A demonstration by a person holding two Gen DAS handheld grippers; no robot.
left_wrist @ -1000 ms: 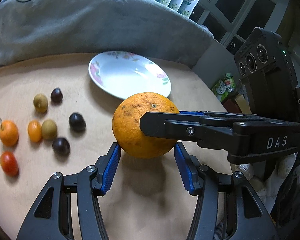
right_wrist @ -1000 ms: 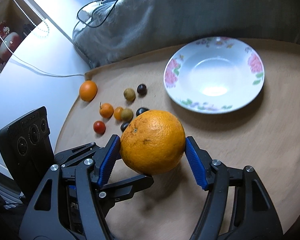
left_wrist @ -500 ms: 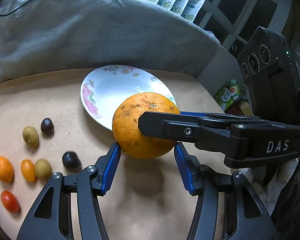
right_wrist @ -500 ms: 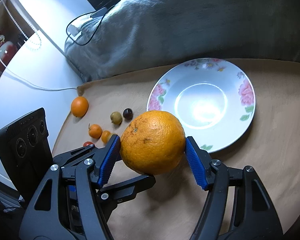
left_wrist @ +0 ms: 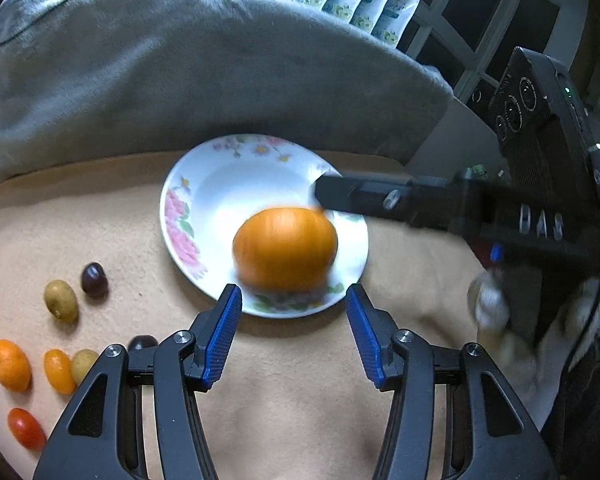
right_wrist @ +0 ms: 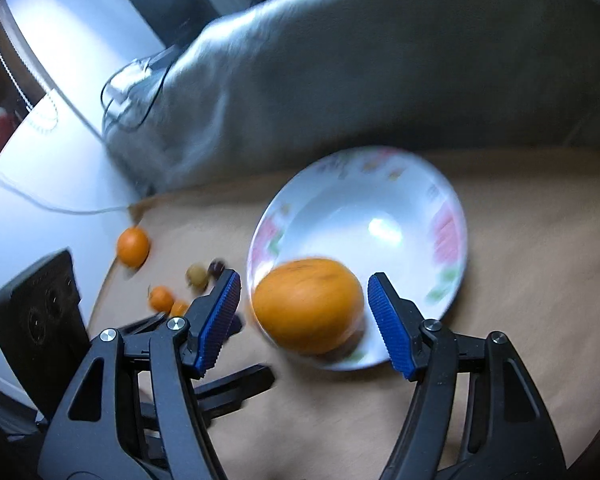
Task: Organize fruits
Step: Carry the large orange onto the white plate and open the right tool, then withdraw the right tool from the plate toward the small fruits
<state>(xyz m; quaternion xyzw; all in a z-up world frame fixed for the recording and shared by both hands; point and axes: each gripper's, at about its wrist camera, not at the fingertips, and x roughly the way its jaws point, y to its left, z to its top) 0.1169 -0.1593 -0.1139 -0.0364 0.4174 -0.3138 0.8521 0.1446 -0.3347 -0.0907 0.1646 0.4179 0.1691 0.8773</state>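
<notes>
Blurred orange point(right_wrist: 308, 306) in the floral plate point(left_wrist: 176, 216), near its front rim, free of both claws.

Right gripper point(right_wrist: 304, 312) spread wide around it; left gripper point(left_wrist: 294, 332) open too, short of the rim. Best withdrawn straight back (fruit possibly rolling), small fruits point(left_wrist: 60, 300) on the tan cloth point(left_wrist: 300, 420) next.
</notes>
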